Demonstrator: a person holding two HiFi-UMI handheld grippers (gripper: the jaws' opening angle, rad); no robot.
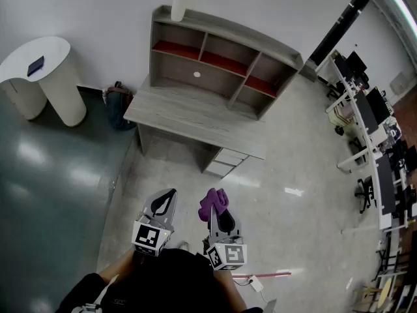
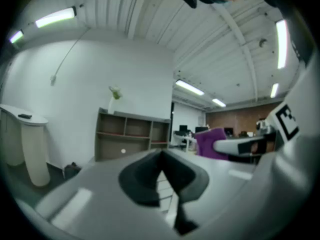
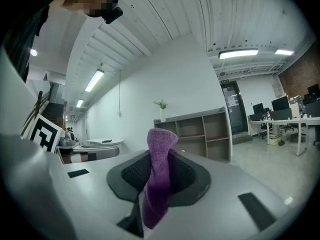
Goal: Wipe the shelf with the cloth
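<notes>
Right tool (image 3: pixel 158 160) pinches nubbly purple cloth (image 3: pixel 161 140)

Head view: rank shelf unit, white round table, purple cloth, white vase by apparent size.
1. shelf unit
2. white round table
3. purple cloth and white vase: look similar. The cloth is nearer the camera, so they are unranked.

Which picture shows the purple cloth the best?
The right gripper view. There the purple cloth fills the middle, pinched between the jaws of the right gripper. The head view shows it only as a small bunch at that gripper's tip; the left gripper view shows a purple patch off to the side.
</notes>
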